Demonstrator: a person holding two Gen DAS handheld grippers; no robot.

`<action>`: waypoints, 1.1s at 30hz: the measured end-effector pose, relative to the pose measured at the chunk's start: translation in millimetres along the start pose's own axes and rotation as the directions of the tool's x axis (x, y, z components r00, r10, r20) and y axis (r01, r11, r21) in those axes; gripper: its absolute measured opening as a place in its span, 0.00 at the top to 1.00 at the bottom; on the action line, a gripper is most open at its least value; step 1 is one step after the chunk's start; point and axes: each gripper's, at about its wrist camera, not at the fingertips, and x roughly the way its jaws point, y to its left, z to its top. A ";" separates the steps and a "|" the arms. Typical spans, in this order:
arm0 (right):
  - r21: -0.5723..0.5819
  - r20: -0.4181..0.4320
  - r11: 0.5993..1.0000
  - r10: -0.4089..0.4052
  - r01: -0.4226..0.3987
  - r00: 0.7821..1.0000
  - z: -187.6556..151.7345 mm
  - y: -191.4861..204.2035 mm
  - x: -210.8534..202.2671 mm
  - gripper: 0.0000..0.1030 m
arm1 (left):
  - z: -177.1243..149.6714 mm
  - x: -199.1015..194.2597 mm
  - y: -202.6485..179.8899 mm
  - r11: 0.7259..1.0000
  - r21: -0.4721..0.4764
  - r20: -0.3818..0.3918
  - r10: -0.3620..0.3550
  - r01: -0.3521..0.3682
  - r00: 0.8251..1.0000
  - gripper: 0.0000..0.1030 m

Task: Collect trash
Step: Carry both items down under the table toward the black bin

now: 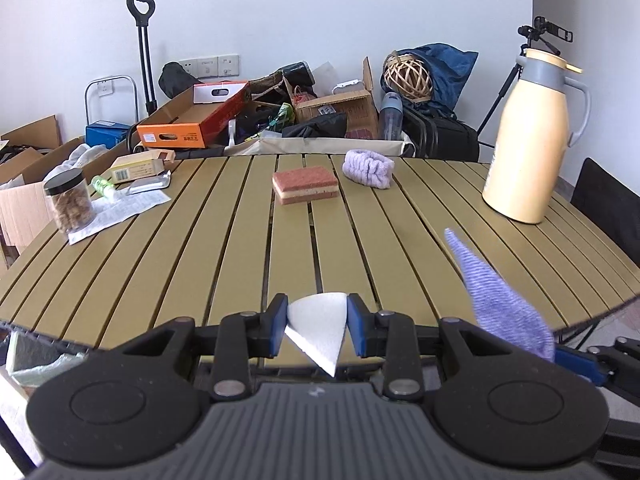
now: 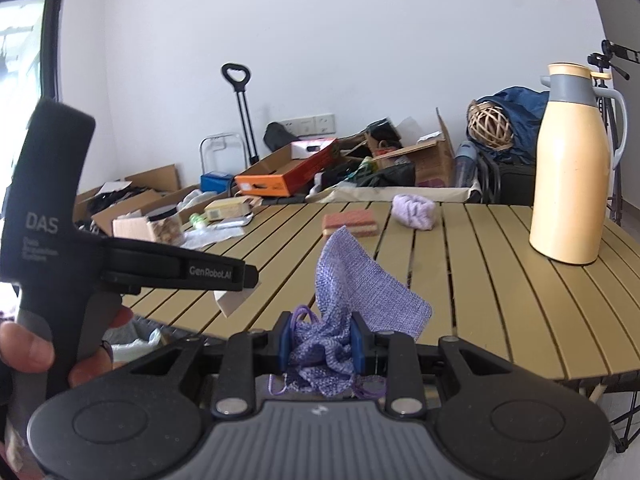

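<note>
My left gripper (image 1: 317,328) is shut on a white wedge-shaped piece of foam (image 1: 318,326), held just over the near edge of the slatted table (image 1: 200,264). My right gripper (image 2: 323,344) is shut on a purple mesh drawstring pouch (image 2: 352,292), bunched between the blue pads with one corner sticking up. The pouch also shows at the right of the left wrist view (image 1: 500,300). The left gripper's handle and a hand show at the left of the right wrist view (image 2: 60,240).
On the table stand a cream thermos jug (image 1: 532,140), a pink sponge (image 1: 306,184), a lilac fluffy cloth (image 1: 368,168), a jar of snacks (image 1: 70,200), papers and small boxes (image 1: 120,204). A bin with a bag (image 2: 132,340) sits below the near left edge. Clutter lies behind.
</note>
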 end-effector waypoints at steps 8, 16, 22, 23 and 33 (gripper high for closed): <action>-0.019 -0.061 1.000 0.013 -0.014 0.998 -32.1 27.0 -10.4 0.73 | -35.3 -25.9 13.5 1.000 -0.008 -0.023 -0.011 0.011 1.000 0.68; -0.009 -0.149 1.000 0.026 -0.027 0.989 -65.4 40.3 -4.0 0.73 | -72.4 -27.7 25.2 1.000 -0.012 -0.089 -0.005 0.004 0.996 0.68; 0.012 -0.232 1.000 0.025 -0.023 0.972 -90.6 42.4 10.2 0.73 | -99.3 -19.4 35.0 1.000 -0.030 -0.150 0.002 -0.007 0.989 0.68; 0.016 -0.246 1.000 0.025 -0.022 0.969 -95.4 42.3 13.2 0.73 | -104.8 -17.4 35.5 1.000 -0.030 -0.162 0.004 -0.009 0.987 0.68; 0.054 -0.379 0.998 0.001 0.021 0.925 -143.6 32.1 43.7 0.73 | -146.5 18.2 42.7 0.999 -0.031 -0.280 0.022 -0.032 0.960 0.68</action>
